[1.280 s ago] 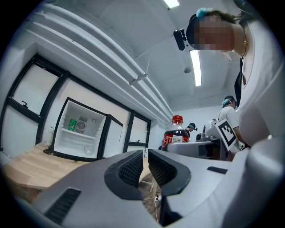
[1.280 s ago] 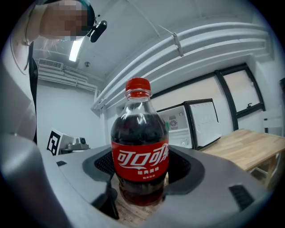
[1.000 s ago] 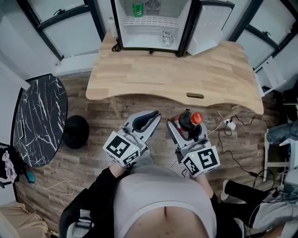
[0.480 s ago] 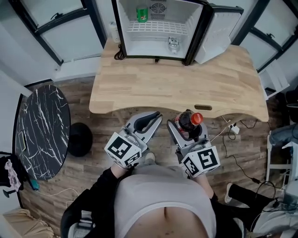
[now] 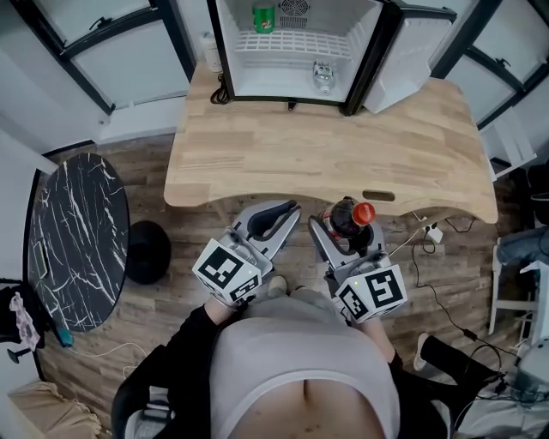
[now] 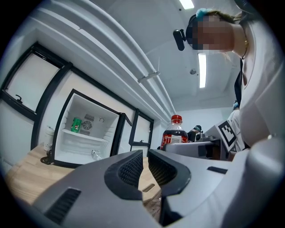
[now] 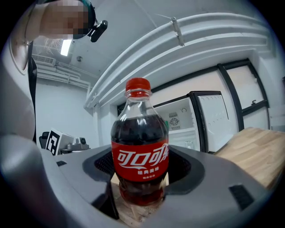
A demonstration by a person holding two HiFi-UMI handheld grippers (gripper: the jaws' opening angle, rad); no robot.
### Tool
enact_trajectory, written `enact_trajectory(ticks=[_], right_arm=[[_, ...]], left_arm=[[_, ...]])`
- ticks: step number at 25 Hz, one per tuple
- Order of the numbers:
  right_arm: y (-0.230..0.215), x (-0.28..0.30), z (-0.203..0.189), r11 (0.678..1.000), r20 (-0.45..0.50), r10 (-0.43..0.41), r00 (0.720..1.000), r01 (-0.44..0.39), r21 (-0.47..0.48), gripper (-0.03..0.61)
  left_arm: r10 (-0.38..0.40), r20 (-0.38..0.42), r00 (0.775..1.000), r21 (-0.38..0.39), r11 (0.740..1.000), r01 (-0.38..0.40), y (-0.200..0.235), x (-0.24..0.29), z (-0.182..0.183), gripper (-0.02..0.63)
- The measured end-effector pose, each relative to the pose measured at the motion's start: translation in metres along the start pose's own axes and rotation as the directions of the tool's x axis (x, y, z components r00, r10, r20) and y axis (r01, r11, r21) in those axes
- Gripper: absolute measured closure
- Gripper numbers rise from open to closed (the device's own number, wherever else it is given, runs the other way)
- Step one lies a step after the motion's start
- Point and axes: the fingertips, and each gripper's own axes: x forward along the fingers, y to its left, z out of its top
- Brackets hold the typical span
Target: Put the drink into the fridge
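Note:
A cola bottle [image 5: 350,219] with a red cap and red label stands upright between the jaws of my right gripper [image 5: 343,226], which is shut on its lower body. In the right gripper view the bottle [image 7: 140,151] fills the middle, between the pads of the gripper [image 7: 140,165]. My left gripper [image 5: 283,213] hovers beside it, shut with nothing held; its jaws [image 6: 145,154] nearly touch. Both sit at the near edge of the wooden table [image 5: 326,146]. The open fridge [image 5: 257,79] stands at the table's far side, and the left gripper view shows the fridge [image 6: 84,142] too.
Inside the fridge are a green can [image 5: 263,17] on the upper shelf and a small clear bottle [image 5: 322,75] on the floor. Its door [image 5: 410,53] swings open to the right. A black marble round table [image 5: 77,231] and a black stool [image 5: 147,253] stand left. Cables and a power strip [image 5: 431,233] lie right.
The table and fridge have come closer in the head view. Both grippers, the right still holding the bottle, now reach the table's near edge.

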Motion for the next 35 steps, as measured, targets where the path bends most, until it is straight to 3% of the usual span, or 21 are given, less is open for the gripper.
enact_trajectory(ticks=[11, 19, 35], right_arm=[[0.002, 0.012, 0.0, 1.0, -0.005, 0.006, 1.0, -0.006, 0.002, 0.252], [-0.023, 0.033, 0.0, 1.0, -0.006, -0.002, 1.0, 0.002, 0.008, 0.252], [-0.133, 0.16, 0.039, 0.998, 0.019, 0.066, 0.998, -0.066, -0.009, 0.252]], left_arm=[[0.001, 0.002, 1.0, -0.01, 1.0, -0.001, 0.014, -0.001, 0.001, 0.573], [0.002, -0.013, 1.0, -0.022, 1.0, -0.002, 0.034, 0.019, -0.005, 0.574], [0.077, 0.033, 0.997, 0.031, 0.996, -0.078, 0.153, 0.136, 0.029, 0.573]])
